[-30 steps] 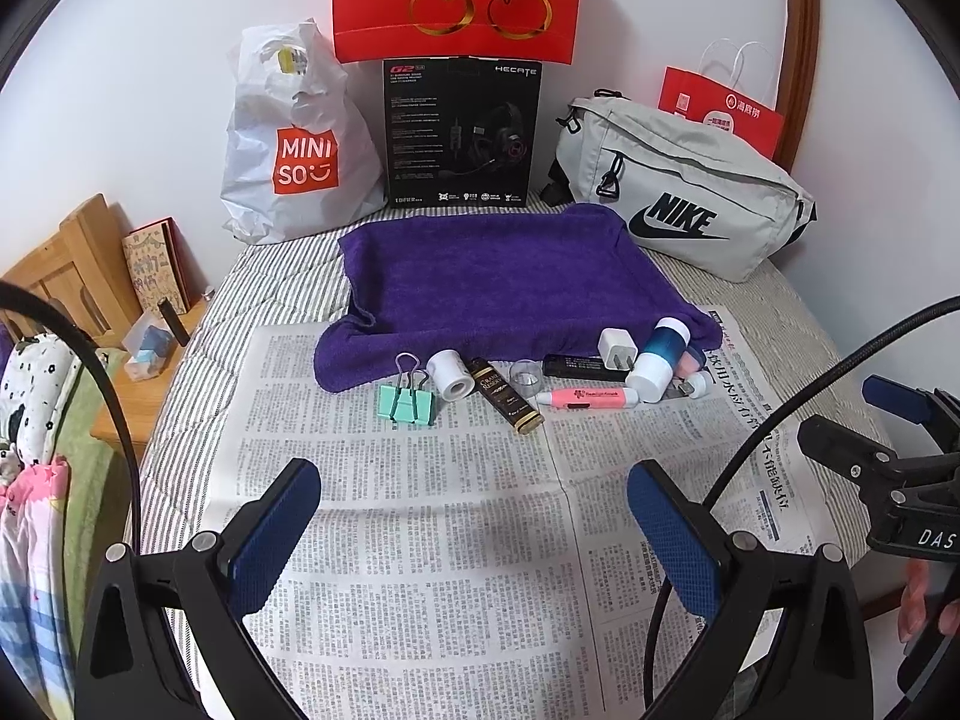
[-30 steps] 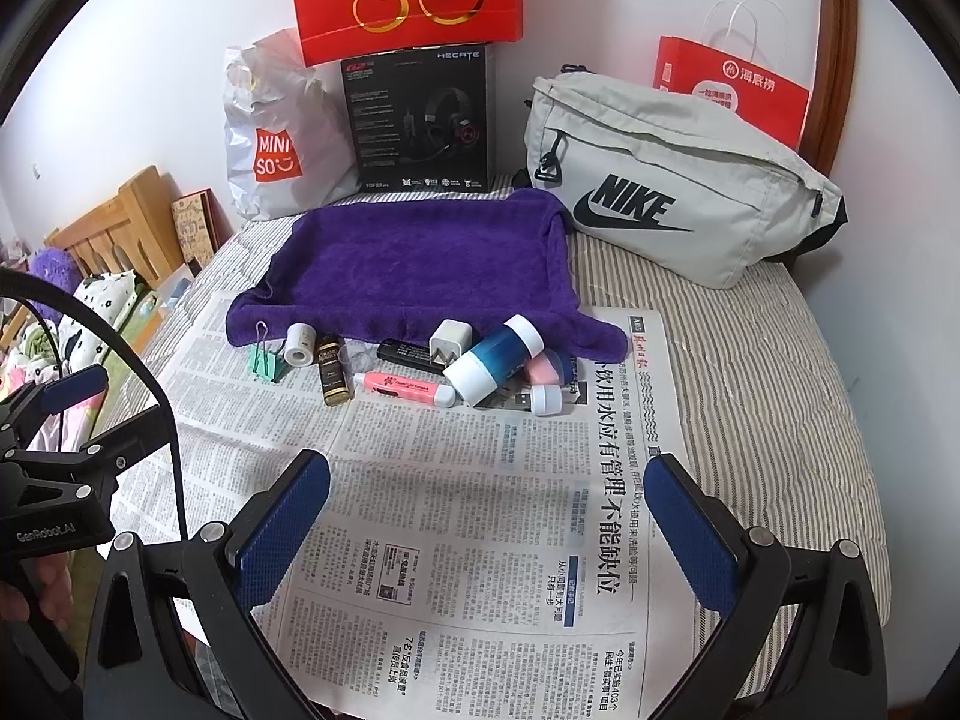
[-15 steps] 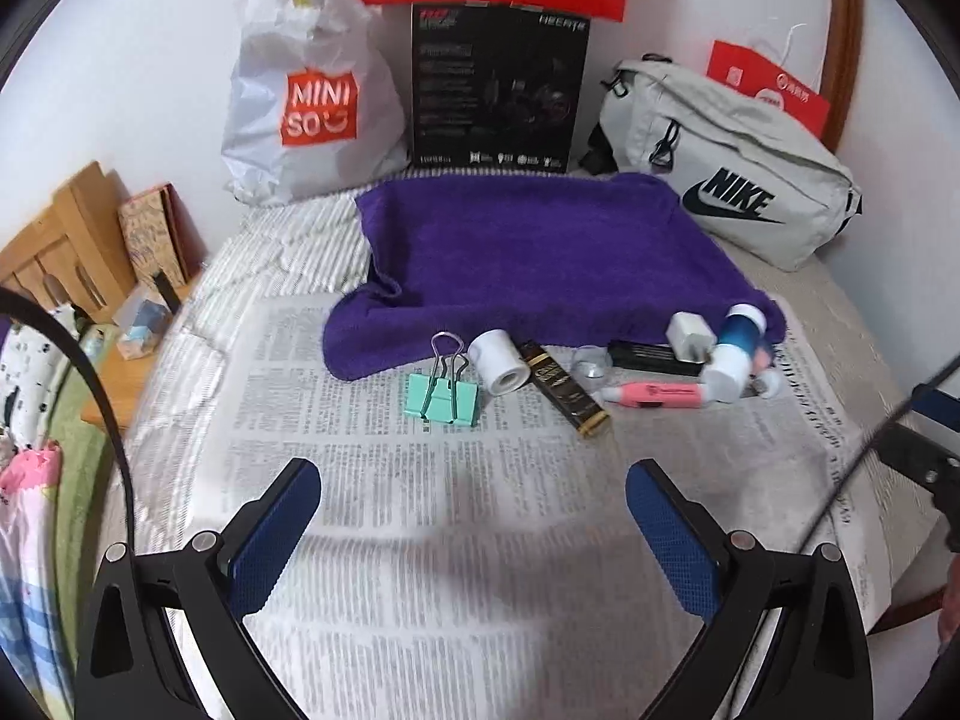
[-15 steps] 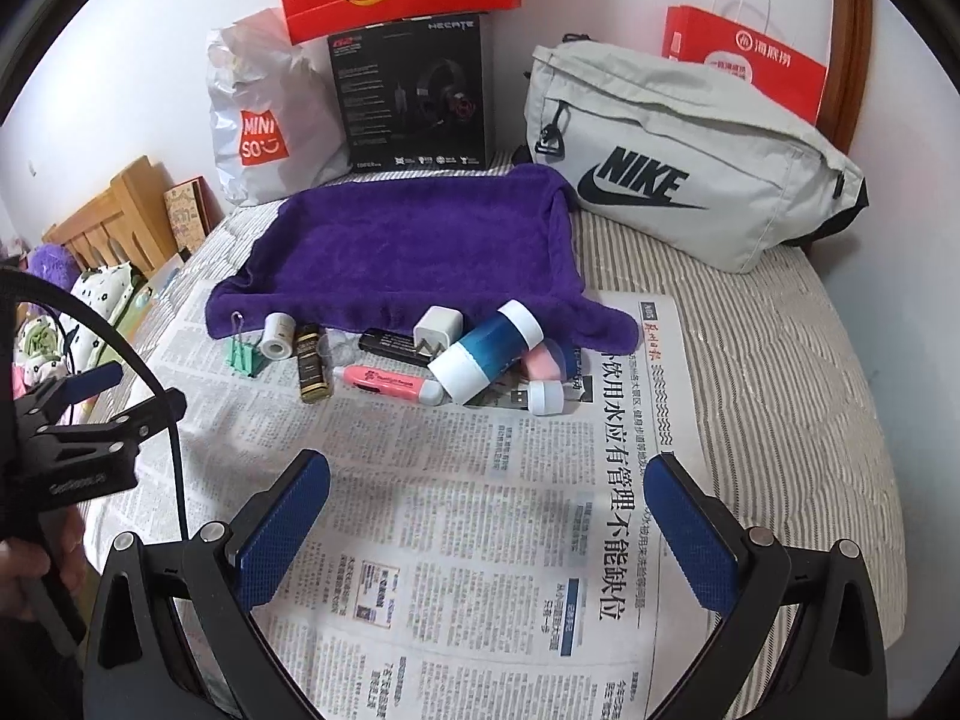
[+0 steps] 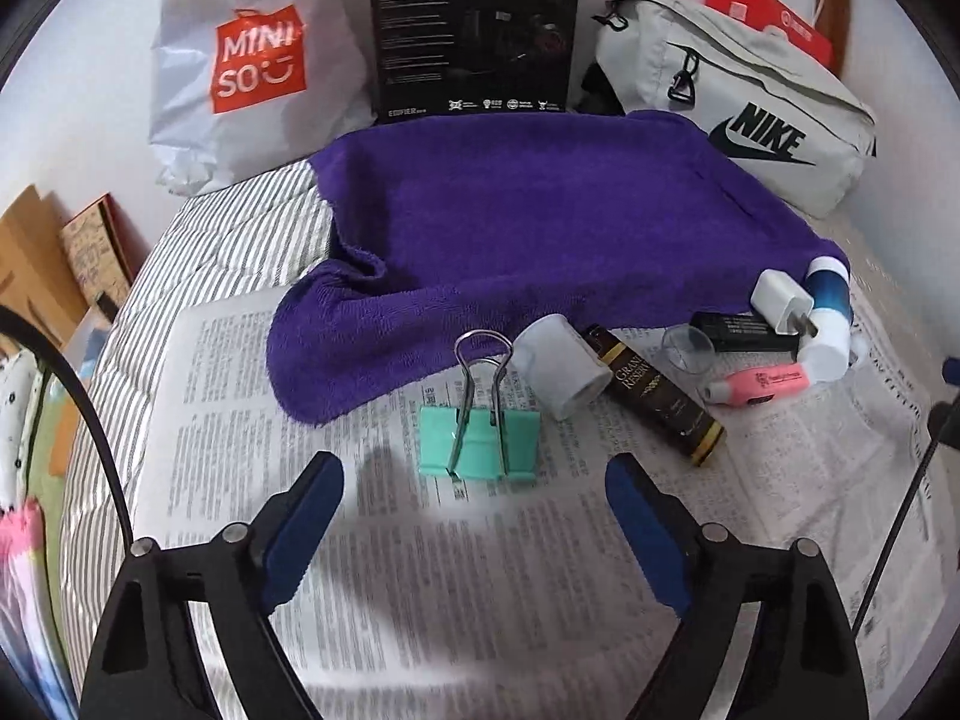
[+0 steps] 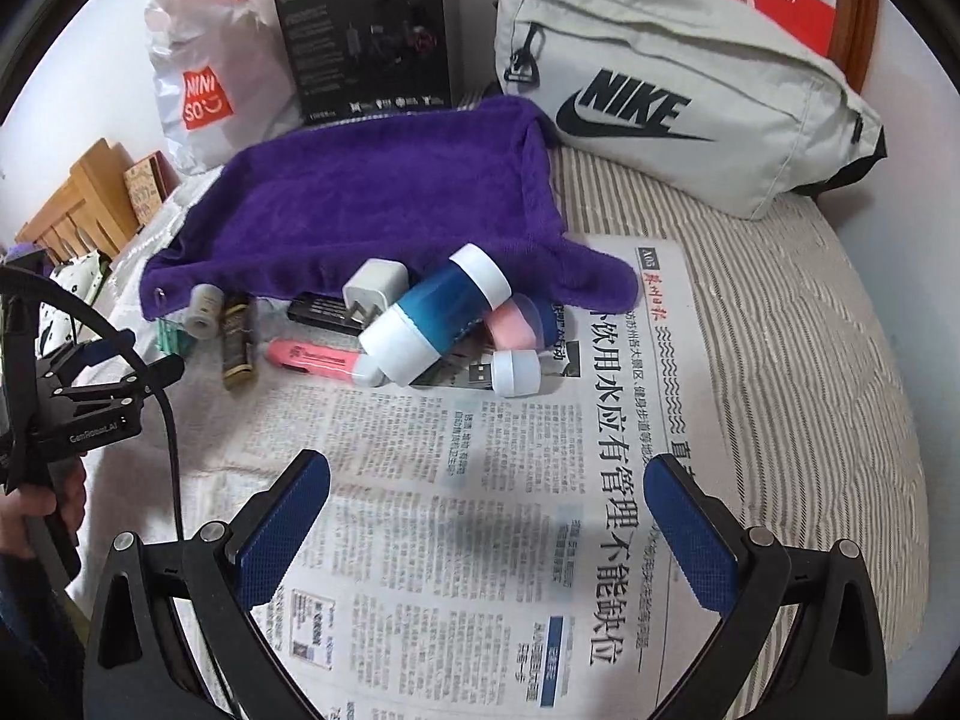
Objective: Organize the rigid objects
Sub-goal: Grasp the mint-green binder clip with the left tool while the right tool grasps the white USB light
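Left wrist cam looked forward and steeply down along its gripper (image 5: 474, 498), close over the newspaper (image 5: 480, 600), with the green clip (image 5: 477, 441) just ahead and nearly centred. Right wrist cam had the same forward, steeply downward pitch along its own gripper (image 6: 486, 504), close over the newspaper's right half, blue bottle (image 6: 441, 315) ahead. Both faced the wall at the bed's far end. Shared: purple towel (image 5: 540, 228), the row of small items at its near edge, Miniso bag (image 5: 252, 66), black box (image 5: 474, 30), Nike bag (image 5: 750, 120). Right view also caught the left gripper (image 6: 114, 354) at its left edge.
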Demonstrator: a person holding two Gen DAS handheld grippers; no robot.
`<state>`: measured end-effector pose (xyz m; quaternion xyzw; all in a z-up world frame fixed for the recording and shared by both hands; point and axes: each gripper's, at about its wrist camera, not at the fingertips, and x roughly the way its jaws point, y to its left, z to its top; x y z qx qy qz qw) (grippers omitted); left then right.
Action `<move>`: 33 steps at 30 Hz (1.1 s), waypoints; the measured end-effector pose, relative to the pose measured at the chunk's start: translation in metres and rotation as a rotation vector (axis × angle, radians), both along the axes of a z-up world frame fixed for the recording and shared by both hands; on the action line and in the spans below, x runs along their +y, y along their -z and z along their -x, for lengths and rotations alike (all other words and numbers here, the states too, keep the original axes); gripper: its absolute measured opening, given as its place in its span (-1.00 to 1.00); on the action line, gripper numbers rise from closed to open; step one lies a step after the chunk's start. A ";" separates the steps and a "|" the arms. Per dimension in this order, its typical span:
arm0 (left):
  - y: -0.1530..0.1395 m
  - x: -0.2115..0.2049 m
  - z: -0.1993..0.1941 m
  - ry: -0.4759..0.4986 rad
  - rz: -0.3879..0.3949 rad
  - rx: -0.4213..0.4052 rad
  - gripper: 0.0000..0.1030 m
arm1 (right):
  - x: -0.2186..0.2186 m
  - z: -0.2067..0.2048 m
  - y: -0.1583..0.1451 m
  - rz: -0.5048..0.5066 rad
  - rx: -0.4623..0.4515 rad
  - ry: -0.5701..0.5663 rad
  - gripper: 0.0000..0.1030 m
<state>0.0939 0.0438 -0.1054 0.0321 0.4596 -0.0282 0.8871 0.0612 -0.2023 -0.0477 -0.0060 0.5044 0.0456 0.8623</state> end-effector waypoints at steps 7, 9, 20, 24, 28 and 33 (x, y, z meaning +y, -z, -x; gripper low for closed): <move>0.007 0.005 -0.012 0.048 0.007 -0.005 0.31 | -0.002 -0.019 0.012 -0.006 0.025 0.004 1.00; 0.008 0.006 -0.012 0.058 0.015 -0.016 0.21 | -0.004 -0.023 0.016 0.002 0.034 0.008 1.00; 0.007 0.009 -0.013 0.111 0.034 -0.027 -0.24 | -0.023 -0.041 0.025 -0.015 0.047 0.051 1.00; 0.008 0.007 -0.011 0.111 0.030 -0.036 -0.24 | -0.026 -0.044 0.027 -0.033 0.035 0.036 1.00; 0.008 0.006 -0.010 0.111 0.035 -0.031 -0.24 | -0.031 -0.048 0.031 -0.016 0.014 0.038 0.98; 0.008 0.005 -0.009 0.107 0.032 -0.028 -0.23 | -0.032 -0.057 0.042 -0.043 0.027 0.018 0.74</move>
